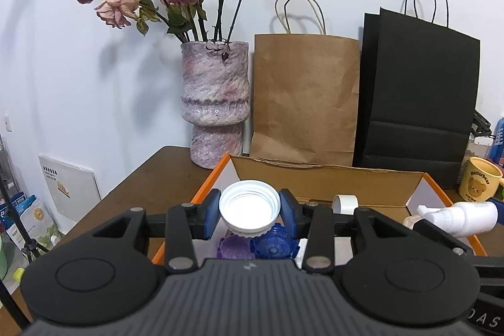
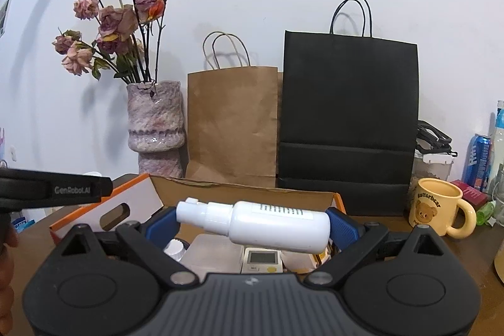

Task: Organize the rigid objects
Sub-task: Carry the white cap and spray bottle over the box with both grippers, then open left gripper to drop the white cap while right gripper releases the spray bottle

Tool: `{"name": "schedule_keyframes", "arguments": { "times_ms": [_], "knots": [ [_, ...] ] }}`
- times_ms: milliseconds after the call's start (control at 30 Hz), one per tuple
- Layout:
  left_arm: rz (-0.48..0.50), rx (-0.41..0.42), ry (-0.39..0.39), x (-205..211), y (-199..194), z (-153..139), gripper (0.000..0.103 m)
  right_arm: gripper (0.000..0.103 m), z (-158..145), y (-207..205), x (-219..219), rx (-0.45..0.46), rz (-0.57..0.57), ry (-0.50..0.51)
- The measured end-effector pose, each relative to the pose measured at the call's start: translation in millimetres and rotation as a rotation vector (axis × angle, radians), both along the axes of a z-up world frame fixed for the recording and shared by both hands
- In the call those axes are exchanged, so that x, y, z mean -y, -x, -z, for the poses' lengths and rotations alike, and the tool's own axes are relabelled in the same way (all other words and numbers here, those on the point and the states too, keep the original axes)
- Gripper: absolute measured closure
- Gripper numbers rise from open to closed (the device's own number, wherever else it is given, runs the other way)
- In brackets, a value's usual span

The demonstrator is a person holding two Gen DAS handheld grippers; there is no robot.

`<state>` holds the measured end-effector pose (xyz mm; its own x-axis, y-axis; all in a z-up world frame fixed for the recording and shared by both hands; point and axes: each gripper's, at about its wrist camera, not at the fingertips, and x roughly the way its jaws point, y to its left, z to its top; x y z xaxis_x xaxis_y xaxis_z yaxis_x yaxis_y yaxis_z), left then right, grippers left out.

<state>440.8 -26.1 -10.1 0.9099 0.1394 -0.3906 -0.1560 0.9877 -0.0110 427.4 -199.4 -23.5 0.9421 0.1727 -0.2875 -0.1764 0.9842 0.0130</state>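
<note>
My left gripper is shut on a white ribbed jar lid, held above the orange-rimmed cardboard box. Under it in the box lie a purple lid and a blue lid. A white tape roll lies further right in the box. My right gripper is shut on a white pump bottle, held sideways above the box; the bottle also shows in the left wrist view. Below it sit a small white digital device, a clear plastic case and a white cap.
A stone-look vase with dried roses, a brown paper bag and a black paper bag stand behind the box against the wall. A yellow bear mug and a blue can stand to the right on the brown table.
</note>
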Motion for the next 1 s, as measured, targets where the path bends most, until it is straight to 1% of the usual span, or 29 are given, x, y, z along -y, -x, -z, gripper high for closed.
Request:
{"name": "schedule_keyframes", "arguments": {
  "times_ms": [567, 867, 933, 967, 1000],
  "knots": [
    [-0.010, -0.023, -0.053, -4, -52, 13, 0.062, 0.005, 13, -59, -4, -0.021, 0.002, 0.025],
    [-0.013, -0.054, -0.073, -8, -67, 22, 0.061, 0.005, 23, -74, -6, -0.065, -0.011, 0.049],
    [-0.020, -0.059, -0.076, -9, -67, 23, 0.044, 0.005, 25, -76, -7, -0.076, -0.008, 0.059],
    [-0.027, -0.051, -0.078, -9, -67, 23, 0.029, 0.005, 26, -76, -8, -0.078, -0.003, 0.065],
    [-0.035, -0.040, -0.085, -9, -66, 23, 0.017, 0.004, 27, -75, -9, -0.080, 0.002, 0.072]
  ]
}}
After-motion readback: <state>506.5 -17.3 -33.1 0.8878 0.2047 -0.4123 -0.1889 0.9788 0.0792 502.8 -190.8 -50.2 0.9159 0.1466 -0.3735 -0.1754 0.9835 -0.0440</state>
